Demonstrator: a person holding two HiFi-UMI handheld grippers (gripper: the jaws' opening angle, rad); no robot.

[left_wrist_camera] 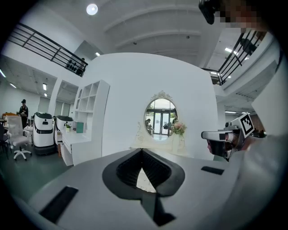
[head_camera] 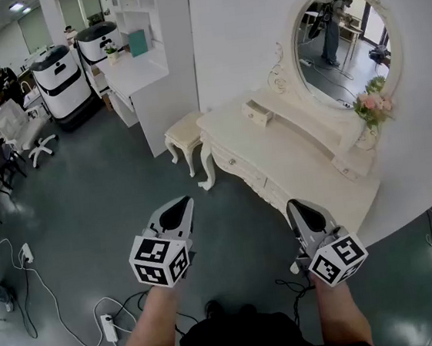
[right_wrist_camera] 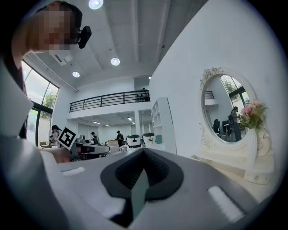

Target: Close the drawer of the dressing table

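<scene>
Approaching, I judge: left gripper [head_camera: 180, 207] and right gripper [head_camera: 296, 209], fingers pressed together on nothing, hang well short of the bench [head_camera: 309, 172], whose small drawer [head_camera: 258, 112] juts out beside the mirror [head_camera: 341, 45]; next, push it in.

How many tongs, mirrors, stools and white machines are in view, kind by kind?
Tongs: 2, left tongs and right tongs
Mirror: 1
Stool: 1
White machines: 2
Total: 6
</scene>
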